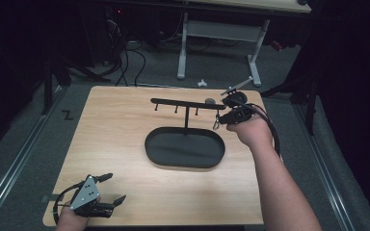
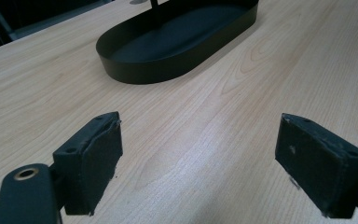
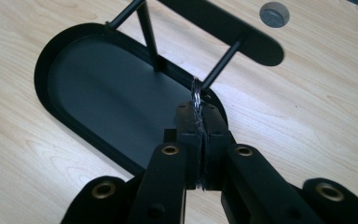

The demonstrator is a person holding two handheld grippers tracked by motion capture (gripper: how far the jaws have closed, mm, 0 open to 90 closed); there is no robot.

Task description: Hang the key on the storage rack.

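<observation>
A black stand has an oval tray (image 1: 185,166) as its base and a post that carries a horizontal bar (image 1: 188,103) with short pegs under it. My right gripper (image 1: 218,122) is at the bar's right end, shut on a small metal ring (image 1: 216,126). In the right gripper view the ring (image 3: 196,93) sticks out past the closed jaws of that gripper (image 3: 199,119), right at the tip of the end peg (image 3: 220,65). I cannot tell whether the ring is on the peg. My left gripper (image 1: 116,186) rests open at the table's front left corner with nothing between its pads (image 2: 91,161).
The tray (image 2: 168,70) lies some way ahead of the left gripper (image 2: 205,158), with bare wood between them. A small grey disc (image 3: 274,14) sits on the table (image 1: 125,130) just behind the bar's right end. Past the far edge stand a desk frame and cables on the floor.
</observation>
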